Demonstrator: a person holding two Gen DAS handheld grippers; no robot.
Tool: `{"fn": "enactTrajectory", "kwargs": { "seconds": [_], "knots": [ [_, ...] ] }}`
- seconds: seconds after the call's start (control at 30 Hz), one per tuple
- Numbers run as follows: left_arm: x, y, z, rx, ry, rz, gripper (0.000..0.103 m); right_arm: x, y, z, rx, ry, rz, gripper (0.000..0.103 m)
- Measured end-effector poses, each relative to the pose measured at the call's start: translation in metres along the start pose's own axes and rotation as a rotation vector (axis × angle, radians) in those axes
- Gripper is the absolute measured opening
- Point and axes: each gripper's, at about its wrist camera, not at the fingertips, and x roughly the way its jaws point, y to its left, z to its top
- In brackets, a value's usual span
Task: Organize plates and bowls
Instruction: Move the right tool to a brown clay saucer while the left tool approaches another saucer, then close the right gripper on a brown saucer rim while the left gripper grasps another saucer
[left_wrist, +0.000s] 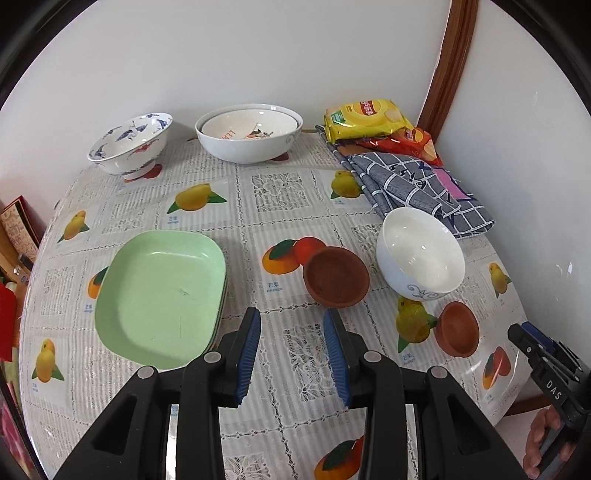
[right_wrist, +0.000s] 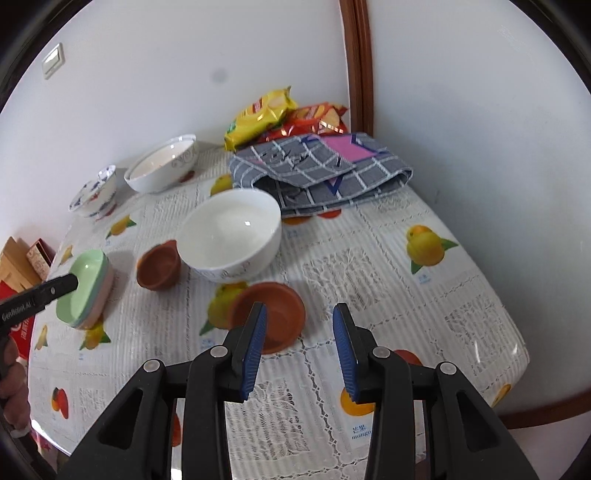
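The red snack bag (left_wrist: 413, 142) lies mostly hidden under the yellow bag (left_wrist: 364, 120) at the table's far right corner. The boxes (right_wrist: 26, 258) past its left edge are cut off. The green plate (right_wrist: 86, 282) hides the plates stacked beneath it.

Your left gripper (left_wrist: 291, 354) hangs over a fruit-print tablecloth (left_wrist: 280, 206), its blue pads parted with nothing between them. Just left of its tips sits a stack of green square plates (left_wrist: 159, 295). To the right, two small brown bowls (left_wrist: 336, 277) flank a white bowl (left_wrist: 421, 254). Against the wall stand a blue-patterned bowl (left_wrist: 129, 146) and nested white bowls (left_wrist: 249, 133); a checked cloth (left_wrist: 410, 184) and snack packets (left_wrist: 369, 118) lie at far right. Your right gripper (left_wrist: 546, 365) edges into the lower-right corner.
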Motion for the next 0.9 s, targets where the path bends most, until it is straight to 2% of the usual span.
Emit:
{"fn": "enactTrajectory", "kwargs": {
  "seconds": [0.33, 0.67, 0.73, 0.9],
  "knots": [
    [0.039, 0.0, 0.013, -0.041, 0.075, -0.005, 0.035, 0.031, 0.002, -0.001, 0.006, 0.043, 0.033, 0.037],
    [0.076, -0.004, 0.022, -0.031, 0.13, -0.004, 0.037, 0.064, 0.003, 0.0, 0.021, 0.103, 0.038, 0.033],
    [0.082, -0.005, 0.024, -0.03, 0.138, -0.009, 0.037, 0.07, 0.004, -0.001, 0.014, 0.111, 0.039, 0.028],
    [0.1, -0.011, 0.029, -0.023, 0.163, -0.002, 0.037, 0.083, 0.002, -0.002, 0.013, 0.135, 0.035, 0.024]
  ]
}}
